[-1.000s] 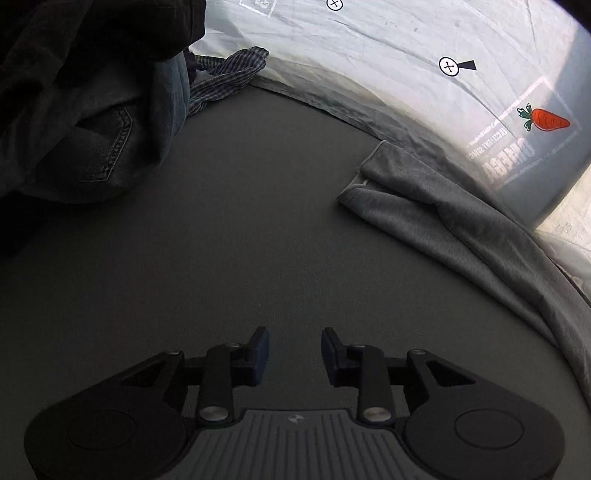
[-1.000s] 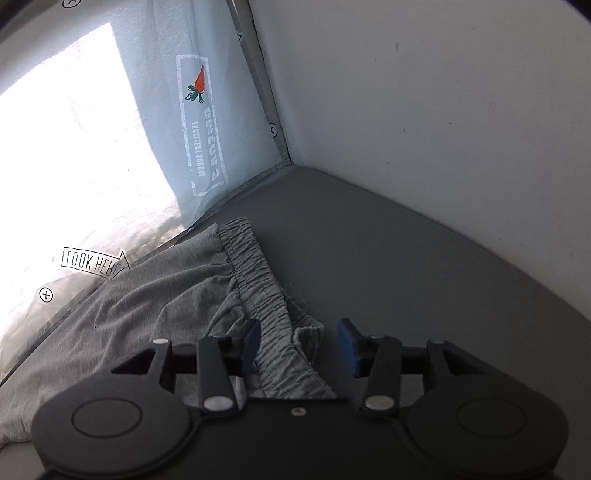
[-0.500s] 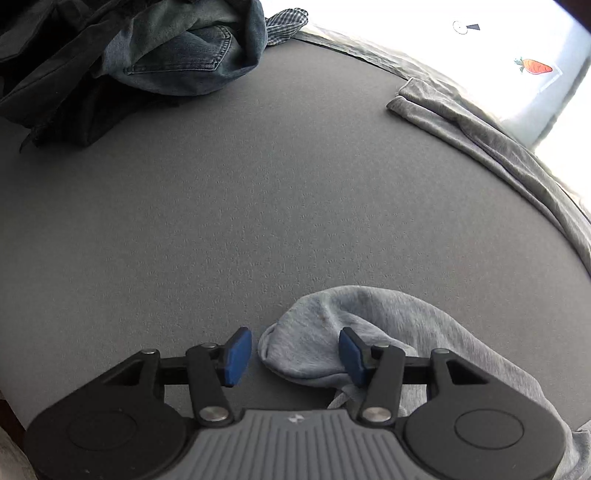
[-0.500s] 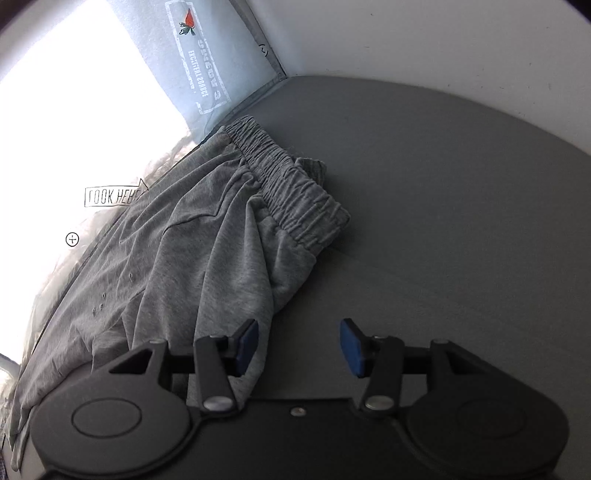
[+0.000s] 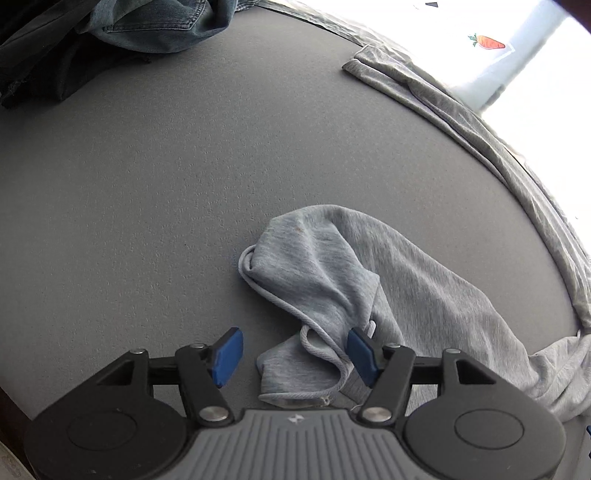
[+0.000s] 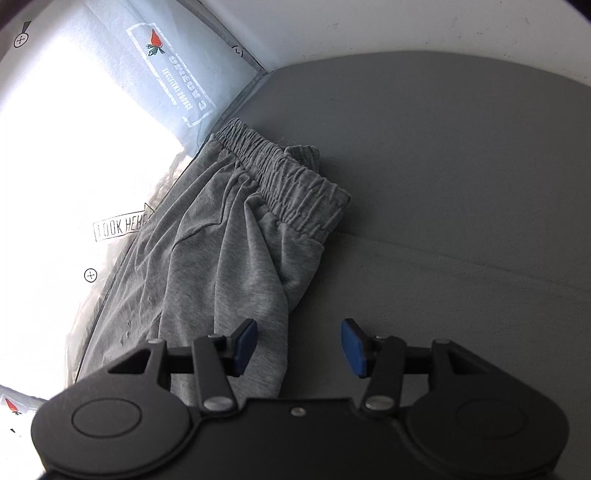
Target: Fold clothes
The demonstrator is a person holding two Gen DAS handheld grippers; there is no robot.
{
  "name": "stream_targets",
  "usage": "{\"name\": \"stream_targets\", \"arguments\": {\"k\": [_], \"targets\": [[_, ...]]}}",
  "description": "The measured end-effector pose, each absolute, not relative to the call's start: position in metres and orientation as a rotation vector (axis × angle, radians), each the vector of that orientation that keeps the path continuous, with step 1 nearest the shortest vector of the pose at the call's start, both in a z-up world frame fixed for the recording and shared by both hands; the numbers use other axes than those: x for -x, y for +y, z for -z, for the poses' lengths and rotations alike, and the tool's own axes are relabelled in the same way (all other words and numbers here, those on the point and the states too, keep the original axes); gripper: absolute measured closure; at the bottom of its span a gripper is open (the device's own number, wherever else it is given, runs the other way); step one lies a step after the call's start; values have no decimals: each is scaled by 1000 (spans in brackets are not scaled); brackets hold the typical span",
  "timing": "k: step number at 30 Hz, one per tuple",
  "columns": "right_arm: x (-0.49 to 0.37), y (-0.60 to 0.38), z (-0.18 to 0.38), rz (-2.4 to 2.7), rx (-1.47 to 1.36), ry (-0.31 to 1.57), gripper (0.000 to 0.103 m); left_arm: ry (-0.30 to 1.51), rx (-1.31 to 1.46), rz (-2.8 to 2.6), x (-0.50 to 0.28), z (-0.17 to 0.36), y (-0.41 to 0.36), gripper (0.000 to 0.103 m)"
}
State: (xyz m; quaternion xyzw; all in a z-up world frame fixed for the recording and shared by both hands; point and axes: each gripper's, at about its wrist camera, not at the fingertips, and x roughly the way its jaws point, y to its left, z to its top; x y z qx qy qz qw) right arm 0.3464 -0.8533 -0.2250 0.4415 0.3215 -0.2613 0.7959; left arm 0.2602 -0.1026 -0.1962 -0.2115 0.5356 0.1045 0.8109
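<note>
1. Since a moment ago, more of the light grey hooded garment point(image 5: 388, 273) is showing ahead of the left gripper point(image 5: 293, 356), its drawstring point(image 5: 317, 343) lying between the wide-open jaws.
2. Right gripper point(image 6: 299, 347) is hovering open too, gripping nothing, over the edge of the grey sweatpants point(image 6: 229, 258).
3. Both garments are lying on the grey tabletop point(image 5: 166, 177); jeans point(image 5: 155, 26) are sitting far off.
</note>
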Motion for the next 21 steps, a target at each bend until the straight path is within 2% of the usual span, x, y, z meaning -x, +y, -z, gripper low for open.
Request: {"name": "stream_targets", "arguments": {"k": [8,11,12,13,14,15,16,17,21], "targets": [[-366,-842,227,532,-872,717,51,1128,452,-250,-254,205,-115,34],[-370,-840,229,512,-874,721,59,1111,456,-272,-256,205,-115,37],[-372,-839,230,507,-878,724,64,1105,457,-280,-256,205,-115,41],[-373,-838,230,509,-877,725,68,1099,458,-287,-257,205,-115,53],[-374,-836,232,503,-874,734,83,1094,459,-294,-257,205,-116,73],[-375,-836,233,500,-879,738,96,1088,460,-302,-258,205,-116,85],[-374,-836,234,504,-888,731,98,1080,485,-287,-257,204,-114,93],[-372,-836,233,509,-888,720,101,1048,548,-262,-254,203,-110,93],[-359,-839,222,530,-866,678,102,950,758,-254,-245,185,-92,95]]}}
